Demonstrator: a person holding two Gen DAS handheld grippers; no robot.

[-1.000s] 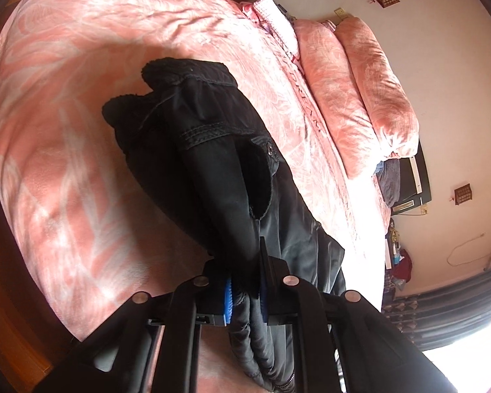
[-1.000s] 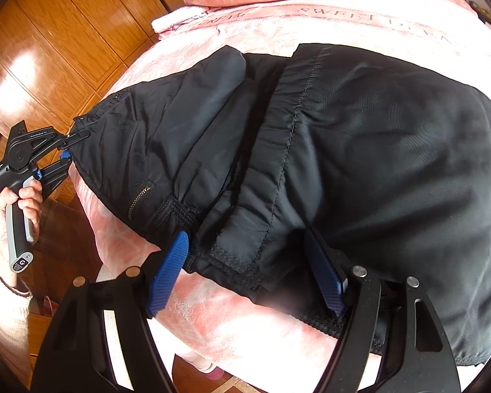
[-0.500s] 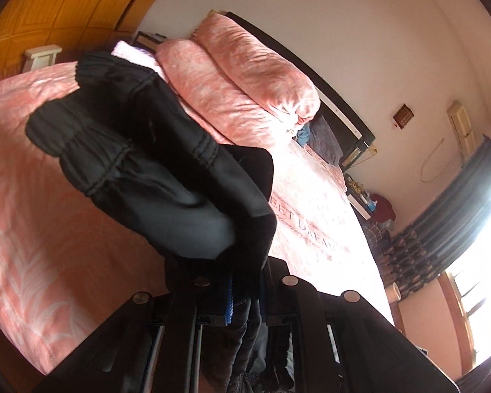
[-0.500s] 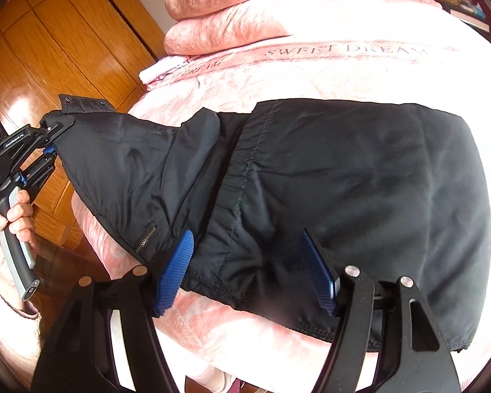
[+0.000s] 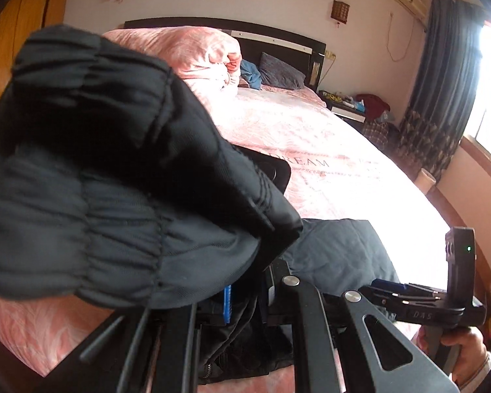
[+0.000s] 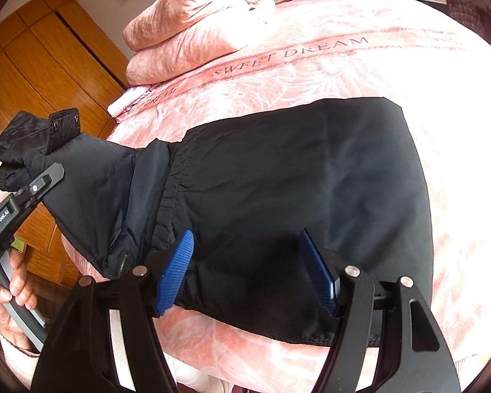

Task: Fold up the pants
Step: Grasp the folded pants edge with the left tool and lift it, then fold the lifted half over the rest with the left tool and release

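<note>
Pants lie on bedspread lettered "SWEET DREAM".

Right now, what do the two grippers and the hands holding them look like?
Both are black angular frames with silver pivot bolts and ribbed blue fingers. The left gripper carries white "GenRobot.AI" lettering on its body and a grey handle, held by a bare left hand with a pale pink cuff. The right gripper shows "DAS" lettering and a green indicator light.
</note>
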